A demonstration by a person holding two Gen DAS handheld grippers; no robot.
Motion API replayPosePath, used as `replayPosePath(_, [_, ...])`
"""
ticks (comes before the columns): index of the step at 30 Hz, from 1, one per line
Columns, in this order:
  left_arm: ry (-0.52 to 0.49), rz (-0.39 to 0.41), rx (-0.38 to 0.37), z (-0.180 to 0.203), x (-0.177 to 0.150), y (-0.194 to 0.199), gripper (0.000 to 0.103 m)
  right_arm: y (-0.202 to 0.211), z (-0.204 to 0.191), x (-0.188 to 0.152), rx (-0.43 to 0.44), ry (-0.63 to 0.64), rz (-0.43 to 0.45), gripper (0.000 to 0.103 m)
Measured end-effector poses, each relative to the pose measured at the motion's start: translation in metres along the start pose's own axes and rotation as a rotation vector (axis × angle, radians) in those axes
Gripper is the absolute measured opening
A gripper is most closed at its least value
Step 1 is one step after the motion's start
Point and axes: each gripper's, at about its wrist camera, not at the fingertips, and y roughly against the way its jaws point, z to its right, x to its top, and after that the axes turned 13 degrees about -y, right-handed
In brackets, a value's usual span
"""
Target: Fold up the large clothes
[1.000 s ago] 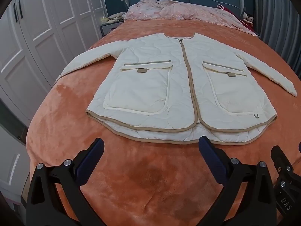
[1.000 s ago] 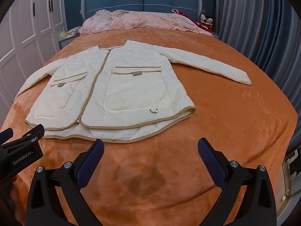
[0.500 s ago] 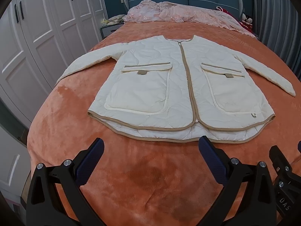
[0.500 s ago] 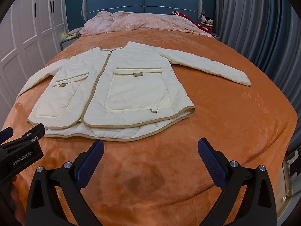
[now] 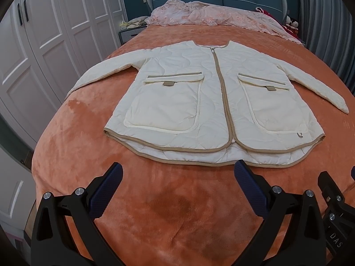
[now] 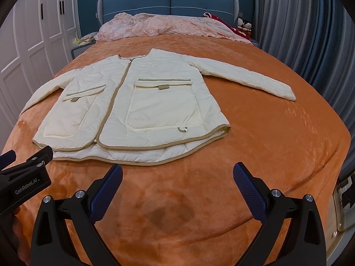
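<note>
Left wrist view: left gripper (image 5: 177,173) gaping, empty, short of the hem. Cream quilted jacket (image 5: 213,110) flat, zipped, face-up on the orange bedspread (image 5: 177,210), sleeves spread. Advice: pinch each sleeve near the cuff and fold inward. Both patch pockets (image 6: 164,106) lie flat; contents unseen. Right gripper (image 6: 177,173) likewise wide, empty.

Even, soft indoor light; both views sharp, strongly bowed at dark corners, with faint sheen on the blanket (image 5: 182,210).
</note>
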Motion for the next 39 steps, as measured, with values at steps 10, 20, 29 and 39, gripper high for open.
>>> replayPosePath(10, [-0.005, -0.001, 0.003, 0.0008, -0.0019, -0.0006, 0.098, -0.0009, -0.0019, -0.0019, 0.002, 0.002, -0.005, 0.098])
replayPosePath(20, [-0.008, -0.008, 0.000, 0.0019, -0.0035, -0.0032, 0.098, -0.0060, -0.0009, -0.0025, 0.004, 0.005, -0.018, 0.098])
replayPosePath(29, [-0.010, -0.015, -0.002, 0.0020, -0.0034, -0.0059, 0.098, -0.0082, -0.0012, -0.0035, 0.006, 0.008, -0.023, 0.098])
replayPosePath(39, [-0.008, -0.018, -0.004, 0.0022, -0.0036, -0.0076, 0.098, -0.0089, -0.0015, -0.0039, 0.005, 0.008, -0.025, 0.098])
